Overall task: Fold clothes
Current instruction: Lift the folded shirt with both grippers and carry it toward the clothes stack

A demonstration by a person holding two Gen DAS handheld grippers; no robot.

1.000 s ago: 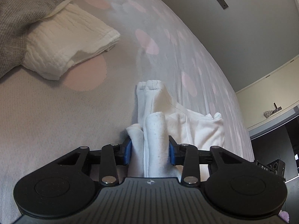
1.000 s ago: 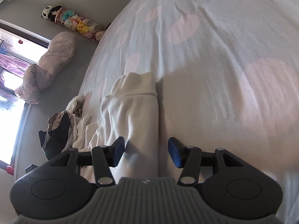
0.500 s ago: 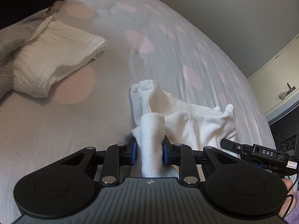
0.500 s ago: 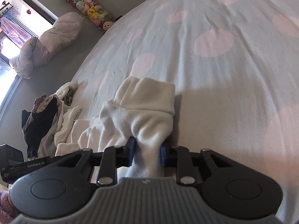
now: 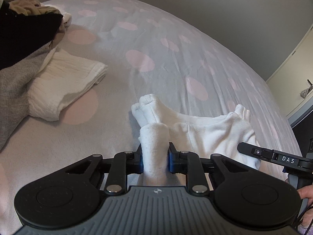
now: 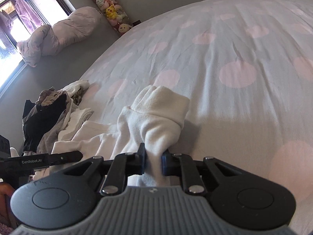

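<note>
A white fleece garment (image 5: 211, 131) lies bunched on the bed with its cuffs pointing away. My left gripper (image 5: 155, 158) is shut on one sleeve of it, the cloth pinched between the blue pads. My right gripper (image 6: 153, 160) is shut on the other sleeve (image 6: 160, 113), whose cuff folds over just ahead of the jaws. The right gripper's finger shows at the right of the left wrist view (image 5: 273, 156), and the left one's finger at the left of the right wrist view (image 6: 45, 159).
The bed has a grey sheet with pink dots (image 5: 156, 45). A folded white cloth (image 5: 64, 82) and a pile of dark and grey clothes (image 5: 21, 37) lie to the left. The pile also shows in the right wrist view (image 6: 49, 117). A rolled duvet (image 6: 58, 33) lies on the floor.
Both grippers went from open around the sleeves to shut on them. Both have since lifted and tilted up, showing more of the bed and room.
</note>
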